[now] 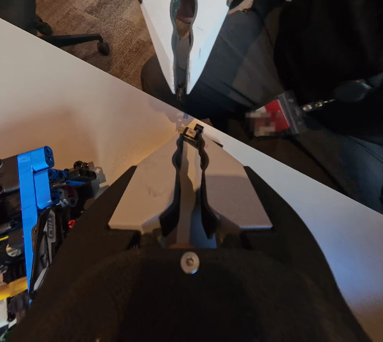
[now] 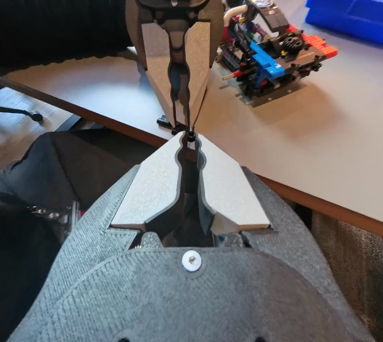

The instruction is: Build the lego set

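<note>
Building a lego model (image 2: 269,58) on a white table (image 2: 290,145), and already far along: lots of black, blue and red bricks stuck together, with a dark gear on top and a white tube at the far end. Looks like a big chunk done but not finished, judging by the open frame and the pegs poking out. Sits far off to the right in the right wrist view, well apart from both claws. Doing a tiny side job now, right at the near edge of the table. Pinching a little black piece (image 1: 190,131) in the left claw (image 1: 191,137), narrow, tips closed on it. Pinching a little black peg (image 2: 190,137) in the right claw (image 2: 189,139), narrow too, tips closed on it. Meeting tip to tip, with peg and piece touching or almost touching; hard to tell which. Seems to be pushing the peg into the piece, as a guess. Left to do: get the two joined, then carry them over and click them onto the model. Also lying on the table just left of the tips: another small black part (image 2: 162,120), not used yet. Waiting at the far right: a blue bin (image 2: 352,0), maybe with more bricks, though nothing inside can be seen. Reaching in from the left: a dark sleeve (image 2: 62,21) behind the left claw.
</note>
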`<state>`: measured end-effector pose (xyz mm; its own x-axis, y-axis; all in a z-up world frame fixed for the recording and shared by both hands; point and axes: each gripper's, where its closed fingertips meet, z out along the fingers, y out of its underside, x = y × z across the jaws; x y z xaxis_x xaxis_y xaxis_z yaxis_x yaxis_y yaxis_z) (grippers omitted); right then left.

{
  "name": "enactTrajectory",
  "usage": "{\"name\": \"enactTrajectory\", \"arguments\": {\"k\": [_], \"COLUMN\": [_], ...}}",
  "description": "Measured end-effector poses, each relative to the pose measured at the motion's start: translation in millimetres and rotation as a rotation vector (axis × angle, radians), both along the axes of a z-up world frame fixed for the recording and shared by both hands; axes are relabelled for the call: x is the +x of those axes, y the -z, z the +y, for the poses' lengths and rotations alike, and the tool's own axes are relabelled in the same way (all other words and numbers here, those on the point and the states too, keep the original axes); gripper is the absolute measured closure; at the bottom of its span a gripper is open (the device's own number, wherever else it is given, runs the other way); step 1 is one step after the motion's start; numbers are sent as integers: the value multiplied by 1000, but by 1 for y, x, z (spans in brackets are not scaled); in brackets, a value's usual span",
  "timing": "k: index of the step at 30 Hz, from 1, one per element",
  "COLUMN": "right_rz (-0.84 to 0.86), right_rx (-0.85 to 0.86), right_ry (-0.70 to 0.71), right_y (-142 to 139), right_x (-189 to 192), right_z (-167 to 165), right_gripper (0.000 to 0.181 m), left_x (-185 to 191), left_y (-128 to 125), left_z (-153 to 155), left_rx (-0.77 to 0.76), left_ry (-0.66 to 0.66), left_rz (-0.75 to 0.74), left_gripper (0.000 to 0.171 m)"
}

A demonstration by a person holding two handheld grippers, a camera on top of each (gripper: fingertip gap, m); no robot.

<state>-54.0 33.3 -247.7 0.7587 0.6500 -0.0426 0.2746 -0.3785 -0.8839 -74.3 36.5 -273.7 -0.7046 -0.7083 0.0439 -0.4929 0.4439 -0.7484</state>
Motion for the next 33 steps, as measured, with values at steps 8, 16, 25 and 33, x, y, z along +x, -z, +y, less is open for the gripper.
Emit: {"name": "enactTrajectory", "arguments": {"k": [8,16,25,33], "right_rz": [-77,-62,41,185], "right_rx": [37,-24,-101,-164], "right_ry": [93,100,50,5], "right_y": [-1,7,13,12], "right_x": [12,14,10,-3], "right_z": [9,4,-7,-16], "right_gripper": [178,178,177,177], "left_x": [9,1,-9,-5], "left_y": [-10,-31,3,4], "left_z": [13,29,-2,-1], "left_rx": [15,-5,83,125], "left_ry": [-104,-383,-587,-628], "left_rz": [-100,-7,189,171], "left_gripper": [148,143,145,157]}}
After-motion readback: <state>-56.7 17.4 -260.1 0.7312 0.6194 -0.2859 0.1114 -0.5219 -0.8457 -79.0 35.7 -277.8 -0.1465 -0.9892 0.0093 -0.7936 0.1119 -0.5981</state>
